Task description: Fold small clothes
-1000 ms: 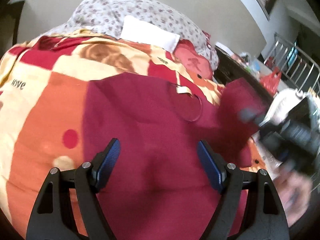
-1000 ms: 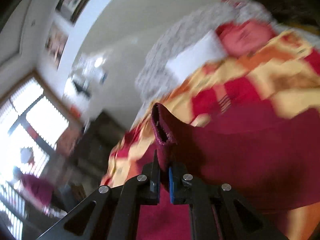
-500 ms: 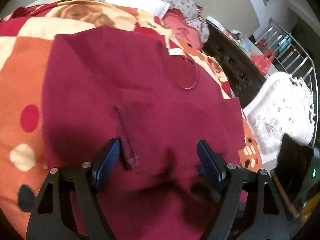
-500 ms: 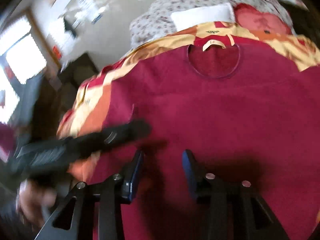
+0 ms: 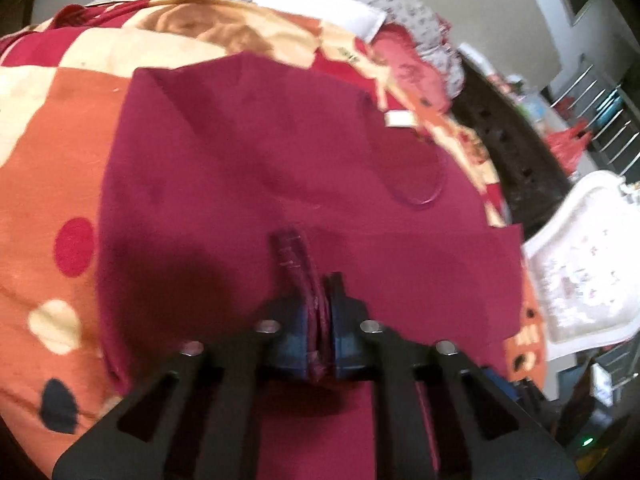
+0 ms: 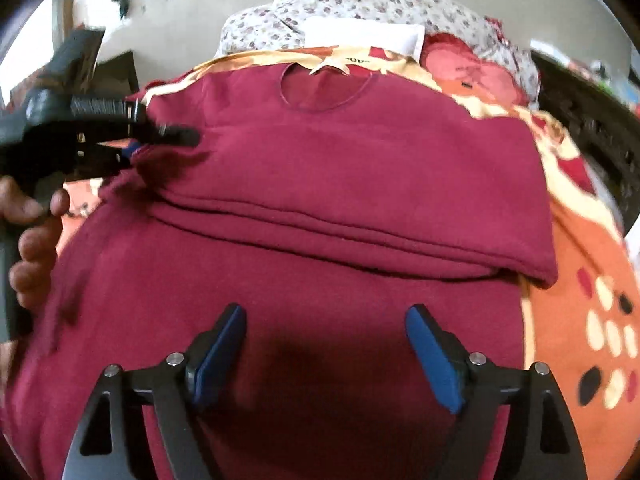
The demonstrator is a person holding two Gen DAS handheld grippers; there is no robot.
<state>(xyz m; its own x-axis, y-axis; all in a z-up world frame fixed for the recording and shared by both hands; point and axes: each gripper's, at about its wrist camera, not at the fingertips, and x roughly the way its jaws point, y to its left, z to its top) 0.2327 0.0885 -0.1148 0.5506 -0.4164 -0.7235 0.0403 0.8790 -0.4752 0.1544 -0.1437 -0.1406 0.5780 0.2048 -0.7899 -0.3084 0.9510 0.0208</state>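
Left wrist view: the left gripper sits at the lower centre of the frame, its blue pads clenched on a raised pinch of hem from the maroon shirt. Its jaws have just been closing, with that fold of cloth between them. The shirt spreads from the gripper toward the top of the frame, its round neckline at centre right, and lies on an orange, red and cream blanket. A white pillow rests at the top edge.

Right wrist view: the right gripper is at the bottom centre, released, its blue pads wide apart; its jaws have just been opening and nothing is gripped between them. The shirt lies flat beneath and beyond it, with a folded-over band of cloth crossing the middle of the frame and the neckline near the top centre. At the upper left, the left gripper pinches the shirt's edge, held by a hand at the left edge.
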